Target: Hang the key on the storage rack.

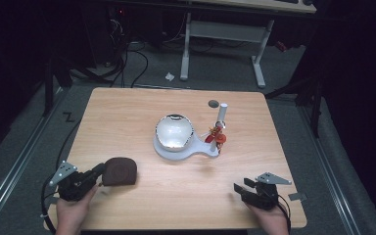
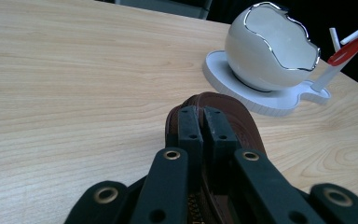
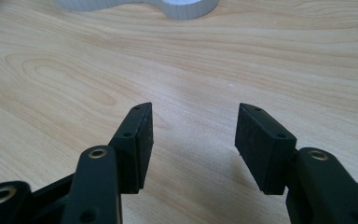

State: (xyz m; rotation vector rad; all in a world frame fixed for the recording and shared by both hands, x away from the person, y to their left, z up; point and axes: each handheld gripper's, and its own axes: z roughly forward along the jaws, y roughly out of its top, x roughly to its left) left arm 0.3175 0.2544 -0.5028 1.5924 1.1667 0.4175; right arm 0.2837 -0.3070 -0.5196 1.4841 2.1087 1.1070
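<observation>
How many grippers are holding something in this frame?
1. The left gripper, near the table's front-left corner, is shut on the brown pouch. The right gripper, at front right, has open jaws with nothing between them.

Right gripper (image 3: pixel 193 140): two black jaws rose from the bottom of the frame, standing well apart with nothing between them; brass-ringed screw holes showed on the arms. Table (image 3: pixel 65 70): pale wood grain spread across the frame beneath the jaws. Base (image 3: pixel 168 5): white rounded edge at top centre, cut by the frame.
</observation>
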